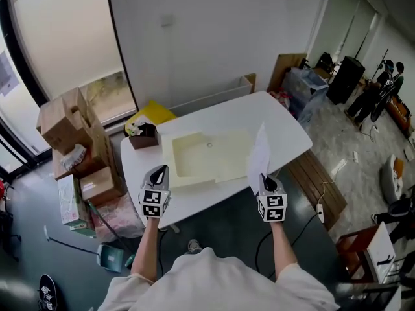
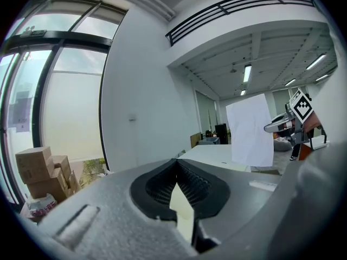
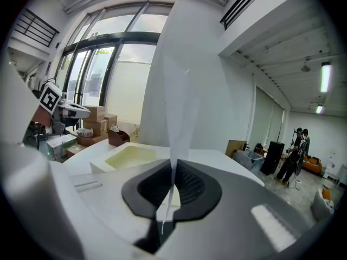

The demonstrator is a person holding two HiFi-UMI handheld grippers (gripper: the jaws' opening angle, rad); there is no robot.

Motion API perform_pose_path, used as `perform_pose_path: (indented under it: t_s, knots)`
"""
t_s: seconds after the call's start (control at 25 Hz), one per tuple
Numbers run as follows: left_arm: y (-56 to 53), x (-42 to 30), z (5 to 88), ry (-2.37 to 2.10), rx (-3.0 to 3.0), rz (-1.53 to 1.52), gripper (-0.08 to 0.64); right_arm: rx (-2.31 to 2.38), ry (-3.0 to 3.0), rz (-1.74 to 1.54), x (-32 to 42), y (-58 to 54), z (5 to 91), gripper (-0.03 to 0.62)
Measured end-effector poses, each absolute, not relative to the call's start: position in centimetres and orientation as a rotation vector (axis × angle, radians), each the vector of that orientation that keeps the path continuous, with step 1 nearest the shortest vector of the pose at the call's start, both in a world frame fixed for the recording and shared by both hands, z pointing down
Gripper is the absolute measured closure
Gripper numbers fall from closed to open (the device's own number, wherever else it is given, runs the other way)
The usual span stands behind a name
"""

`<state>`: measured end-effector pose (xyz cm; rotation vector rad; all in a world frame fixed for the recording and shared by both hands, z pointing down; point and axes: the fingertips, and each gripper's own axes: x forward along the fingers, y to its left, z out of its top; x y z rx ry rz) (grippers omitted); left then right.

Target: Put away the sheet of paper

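A white sheet of paper (image 1: 259, 154) stands upright over the table's front right part, pinched at its lower edge by my right gripper (image 1: 268, 179), which is shut on it. In the right gripper view the paper (image 3: 179, 91) rises edge-on from the closed jaws of that gripper (image 3: 173, 167). A shallow cream tray (image 1: 207, 154) lies in the middle of the white table (image 1: 285, 128), left of the paper. My left gripper (image 1: 159, 170) hovers at the table's front left edge beside the tray, jaws together, nothing seen held. The left gripper view shows the paper (image 2: 249, 129) and right gripper (image 2: 282, 124).
A small brown box (image 1: 144, 135) sits at the table's far left corner, a yellow item (image 1: 155, 112) behind it. Cardboard boxes (image 1: 65, 128) are stacked on the floor at left. A wooden bench (image 1: 318, 180) runs along the table's right side. People (image 1: 382, 83) stand far right.
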<state>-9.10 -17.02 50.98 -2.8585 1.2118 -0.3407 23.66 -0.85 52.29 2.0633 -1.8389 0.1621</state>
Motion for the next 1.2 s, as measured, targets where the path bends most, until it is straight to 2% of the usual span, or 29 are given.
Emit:
perform_pose_path:
  t_s: [0.4,0.76,1.2]
  knots:
    - [-24.7,-8.5,52.3,1.162,-2.907,-0.361,0.555,2.098,-1.799,0.161,23.4,-7.7,52.1,0.591]
    - [-26.7,-8.2,54.5,1.191,-2.930,-0.416,0.555,2.055,-1.832,0.171,23.3,-11.2,52.9,0.591]
    - [-28.9,-8.7,55.8,1.442,-2.827,-0.496,0.555,1.877,-2.012,0.141,24.8,-18.5,53.4,0.591]
